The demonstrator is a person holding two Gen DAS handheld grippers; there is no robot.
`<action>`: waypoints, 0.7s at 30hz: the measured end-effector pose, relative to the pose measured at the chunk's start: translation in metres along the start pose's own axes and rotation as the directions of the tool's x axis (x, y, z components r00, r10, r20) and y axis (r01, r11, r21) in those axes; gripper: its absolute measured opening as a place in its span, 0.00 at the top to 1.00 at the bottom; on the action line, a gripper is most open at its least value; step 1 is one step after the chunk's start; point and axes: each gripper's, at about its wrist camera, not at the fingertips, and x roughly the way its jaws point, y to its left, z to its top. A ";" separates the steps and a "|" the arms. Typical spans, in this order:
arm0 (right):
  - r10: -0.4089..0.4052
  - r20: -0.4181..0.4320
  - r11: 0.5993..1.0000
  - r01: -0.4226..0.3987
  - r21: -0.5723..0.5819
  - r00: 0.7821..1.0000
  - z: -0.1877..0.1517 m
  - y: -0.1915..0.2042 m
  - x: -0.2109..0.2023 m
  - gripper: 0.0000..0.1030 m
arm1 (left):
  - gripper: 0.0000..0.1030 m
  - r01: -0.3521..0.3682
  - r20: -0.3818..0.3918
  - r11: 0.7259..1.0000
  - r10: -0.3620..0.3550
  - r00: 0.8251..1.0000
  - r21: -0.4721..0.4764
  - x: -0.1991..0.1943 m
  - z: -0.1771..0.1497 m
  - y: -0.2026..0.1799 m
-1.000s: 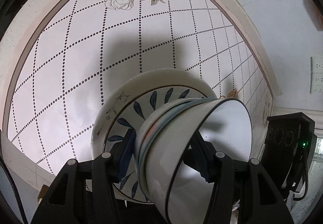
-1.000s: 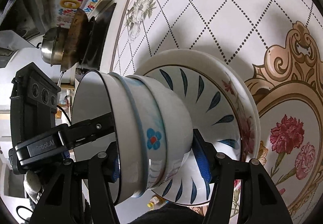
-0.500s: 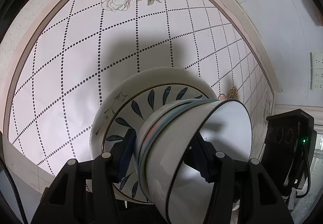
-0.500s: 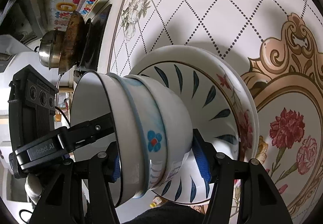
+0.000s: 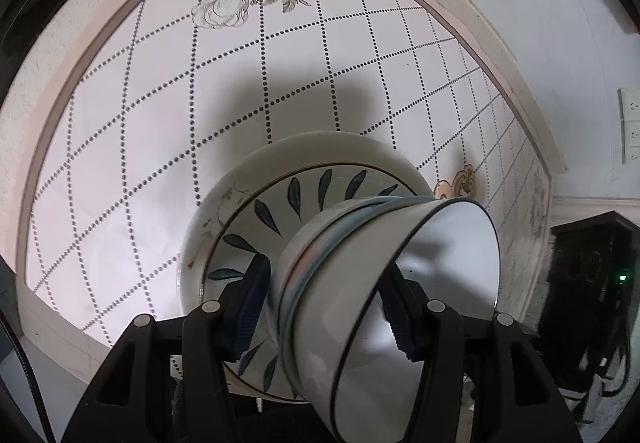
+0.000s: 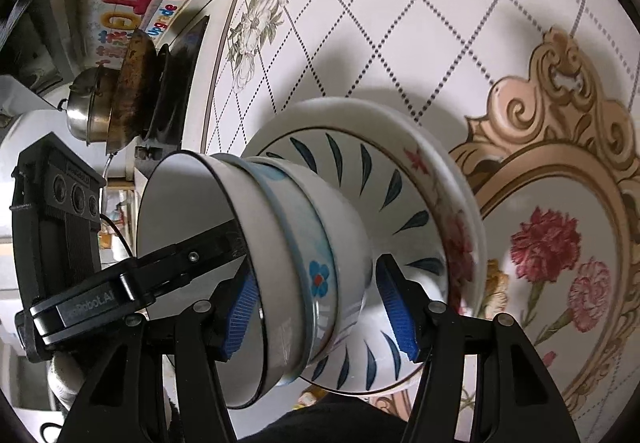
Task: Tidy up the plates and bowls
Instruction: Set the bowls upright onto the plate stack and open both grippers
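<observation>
Both grippers, left (image 5: 326,307) & right (image 6: 316,313), clamped on nested bowls (image 6: 280,263) atop plates (image 6: 452,179). Risk: uneven squeeze/tilt could've slid stack off, chipped rims.

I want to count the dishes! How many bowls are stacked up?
3 bowls, nested: the black-rimmed one on top, the blue-rimmed one under it, the white one lowest. They sit on two plates. More bowls could be hidden inside.

Bright, even light; soft shadows on tabletop (image 5: 120,203); fisheye-warped edges.
</observation>
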 end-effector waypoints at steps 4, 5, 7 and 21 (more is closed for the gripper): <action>-0.069 0.017 0.997 0.070 -0.019 0.997 -0.005 0.005 -0.011 0.40 | 0.49 -0.100 0.081 0.994 0.096 0.992 0.048 -0.020 -0.005 -0.006; -0.086 0.023 0.996 0.086 -0.019 0.996 -0.008 0.005 -0.014 0.40 | 0.49 -0.128 0.108 0.990 0.121 0.987 0.063 -0.028 -0.008 -0.008; -0.126 0.041 0.992 0.127 -0.025 0.991 -0.015 0.007 -0.023 0.40 | 0.49 -0.184 0.161 0.978 0.168 0.973 0.095 -0.041 -0.014 -0.012; -0.415 0.392 0.890 0.455 -0.011 0.821 -0.089 0.084 -0.109 0.08 | 0.08 -0.291 0.380 0.911 0.169 0.909 0.292 -0.118 -0.055 -0.019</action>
